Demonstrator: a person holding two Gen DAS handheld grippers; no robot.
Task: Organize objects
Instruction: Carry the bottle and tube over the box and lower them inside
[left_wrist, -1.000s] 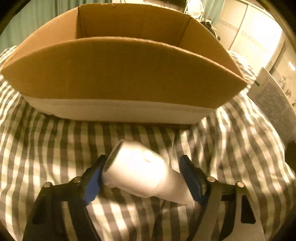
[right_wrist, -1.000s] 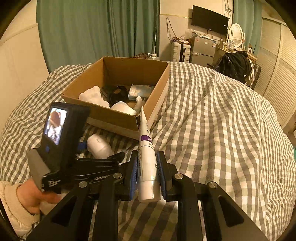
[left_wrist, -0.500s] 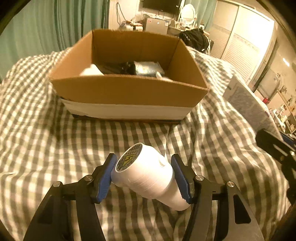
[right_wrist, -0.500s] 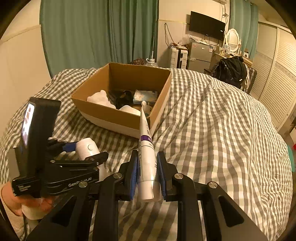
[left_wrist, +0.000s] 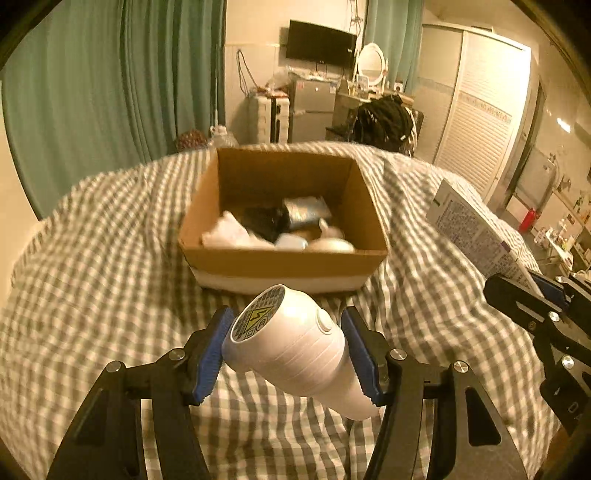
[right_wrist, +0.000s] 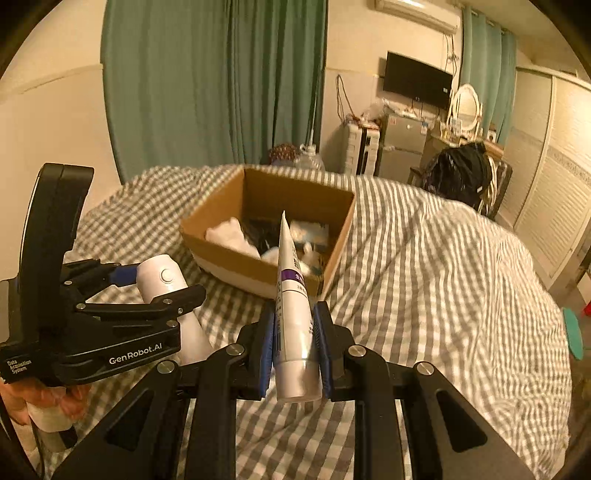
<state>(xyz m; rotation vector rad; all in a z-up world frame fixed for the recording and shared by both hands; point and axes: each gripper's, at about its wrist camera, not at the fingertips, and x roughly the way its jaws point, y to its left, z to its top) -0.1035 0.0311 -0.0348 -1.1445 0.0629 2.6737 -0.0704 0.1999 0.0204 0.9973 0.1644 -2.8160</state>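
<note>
Green curtains (left_wrist: 110, 85) hang behind a bed with a grey-and-white checked cover (right_wrist: 424, 266), and on it an open cardboard box (left_wrist: 284, 264) already holds white, black and silvery items. Nearer, the left gripper (left_wrist: 288, 350) has just closed its jaws and pinches a white cylindrical device (left_wrist: 295, 350), lifted off the cover just short of the box's near wall. To its right, the right gripper (right_wrist: 297, 347) clamps a white tube (right_wrist: 291, 314), its tapered end pointing toward the box.
</note>
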